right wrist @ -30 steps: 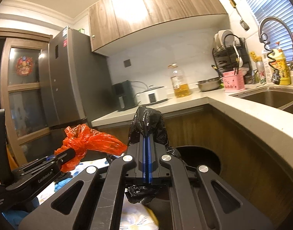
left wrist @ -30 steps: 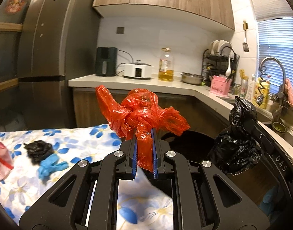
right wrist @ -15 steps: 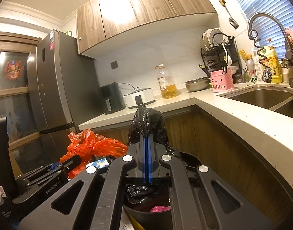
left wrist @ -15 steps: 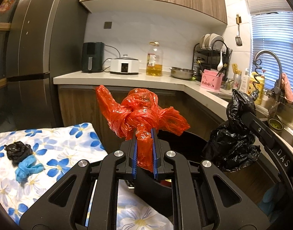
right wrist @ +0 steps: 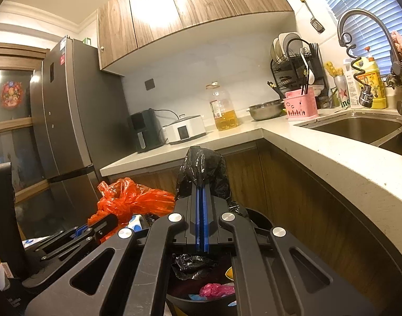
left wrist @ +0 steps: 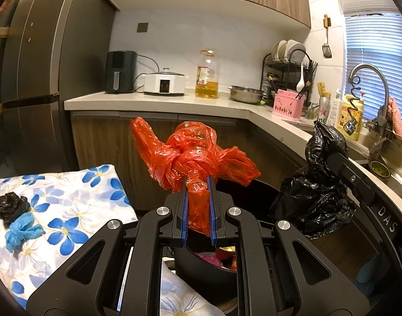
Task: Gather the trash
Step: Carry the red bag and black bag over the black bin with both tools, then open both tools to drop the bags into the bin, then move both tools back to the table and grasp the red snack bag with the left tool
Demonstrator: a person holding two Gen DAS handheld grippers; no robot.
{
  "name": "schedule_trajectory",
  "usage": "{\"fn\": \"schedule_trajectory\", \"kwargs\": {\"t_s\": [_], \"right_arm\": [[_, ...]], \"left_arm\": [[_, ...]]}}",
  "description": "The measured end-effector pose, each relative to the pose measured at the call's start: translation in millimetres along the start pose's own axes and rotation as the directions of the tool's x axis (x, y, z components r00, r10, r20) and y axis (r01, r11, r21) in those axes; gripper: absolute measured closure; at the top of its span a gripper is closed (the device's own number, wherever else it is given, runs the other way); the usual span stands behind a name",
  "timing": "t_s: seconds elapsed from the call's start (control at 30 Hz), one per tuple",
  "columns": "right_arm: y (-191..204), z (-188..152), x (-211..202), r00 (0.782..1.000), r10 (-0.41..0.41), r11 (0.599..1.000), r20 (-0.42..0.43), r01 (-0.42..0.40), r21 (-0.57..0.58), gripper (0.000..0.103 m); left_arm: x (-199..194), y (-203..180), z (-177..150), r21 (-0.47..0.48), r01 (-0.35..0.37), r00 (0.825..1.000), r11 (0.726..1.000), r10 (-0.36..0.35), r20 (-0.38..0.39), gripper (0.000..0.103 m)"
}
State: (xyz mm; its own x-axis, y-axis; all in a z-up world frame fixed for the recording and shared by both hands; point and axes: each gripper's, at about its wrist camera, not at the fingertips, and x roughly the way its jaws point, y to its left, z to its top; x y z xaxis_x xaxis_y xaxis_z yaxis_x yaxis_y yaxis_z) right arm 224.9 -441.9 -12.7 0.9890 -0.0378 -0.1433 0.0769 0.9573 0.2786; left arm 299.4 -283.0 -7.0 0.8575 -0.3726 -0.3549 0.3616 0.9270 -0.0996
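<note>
Both jaws are clamped: our left gripper point(left wrist: 198, 205) pinches a knotted red bag point(left wrist: 195, 155) with a narrow gap filled by plastic, and our right gripper point(right wrist: 201, 205) is closed almost flat on a black bag point(right wrist: 203, 166).

Count near to far: two grippers, two held bags, one black bin point(left wrist: 201, 266) right below both. Red bag sits above the bin's near rim; black bag hangs over the bin opening in the left view point(left wrist: 314, 202).

Inside the bin we see one crumpled black piece point(right wrist: 193, 266), one pink scrap point(right wrist: 216, 289), something yellow at the edge; the rest is hidden by gripper frames, so we can't count it.

Left of the bin, one floral cloth point(left wrist: 66, 197) with two scraps on it, touching: one black wad point(left wrist: 10, 206) and one blue wad point(left wrist: 20, 230). Cloth is cut off at the frame edge.

Farther back, the counter point(left wrist: 158, 100): one air fryer point(left wrist: 120, 72), one white cooker point(left wrist: 164, 84), one oil bottle point(left wrist: 207, 75), one steel bowl point(left wrist: 245, 94), one pink caddy point(left wrist: 287, 105), one dish rack point(left wrist: 287, 63). One faucet point(left wrist: 369, 84) and one fridge point(left wrist: 40, 65). Items by the sink are too small to sort.
</note>
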Motion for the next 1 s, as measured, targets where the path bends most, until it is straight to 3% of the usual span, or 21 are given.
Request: {"fn": "schedule_trajectory", "kwargs": {"t_s": [0.37,0.47,0.5,0.53,0.6,0.67,0.77,1.0], "right_arm": [[-2.9,-5.3,18.4,0.999,0.003,1.0,-0.037,-0.003,-0.01,0.1],[-5.2,-6.6,22.5,0.999,-0.001,1.0,-0.05,0.0,-0.012,0.084],[-6.4,-6.7,23.3,0.999,-0.004,1.0,-0.05,0.004,-0.012,0.071],[-7.6,-7.1,23.9,0.999,-0.007,1.0,-0.049,0.006,-0.01,0.064],[-10.5,-7.7,23.7,0.999,-0.011,1.0,-0.047,0.01,-0.003,0.064],[-13.2,-7.6,23.0,0.999,-0.017,1.0,-0.047,0.017,0.002,0.064],[-15.5,-7.4,20.1,0.999,-0.027,1.0,-0.046,0.027,0.005,0.064],[-16.4,-6.0,11.2,0.999,-0.031,0.999,-0.04,0.032,0.018,0.05]], "left_arm": [[18.6,-3.5,-4.4,0.001,0.029,1.0,1.0,-0.029,-0.011,0.091],[23.2,-4.8,-8.5,0.005,0.065,0.998,0.998,-0.065,-0.014,0.09],[25.5,-6.3,-10.1,0.012,0.073,0.997,0.997,-0.072,-0.02,0.089],[27.5,-7.5,-11.6,0.016,0.081,0.996,0.997,-0.081,-0.025,0.086],[31.6,-9.2,-14.5,0.021,0.096,0.995,0.995,-0.095,-0.042,0.079],[32.7,-9.6,-16.9,0.02,0.102,0.994,0.995,-0.101,-0.046,0.054],[29.6,-6.8,-20.9,0.012,0.103,0.994,0.995,-0.103,-0.036,0.046],[15.2,6.4,-26.5,-0.018,0.054,0.998,0.998,-0.054,-0.029,0.026]]}}
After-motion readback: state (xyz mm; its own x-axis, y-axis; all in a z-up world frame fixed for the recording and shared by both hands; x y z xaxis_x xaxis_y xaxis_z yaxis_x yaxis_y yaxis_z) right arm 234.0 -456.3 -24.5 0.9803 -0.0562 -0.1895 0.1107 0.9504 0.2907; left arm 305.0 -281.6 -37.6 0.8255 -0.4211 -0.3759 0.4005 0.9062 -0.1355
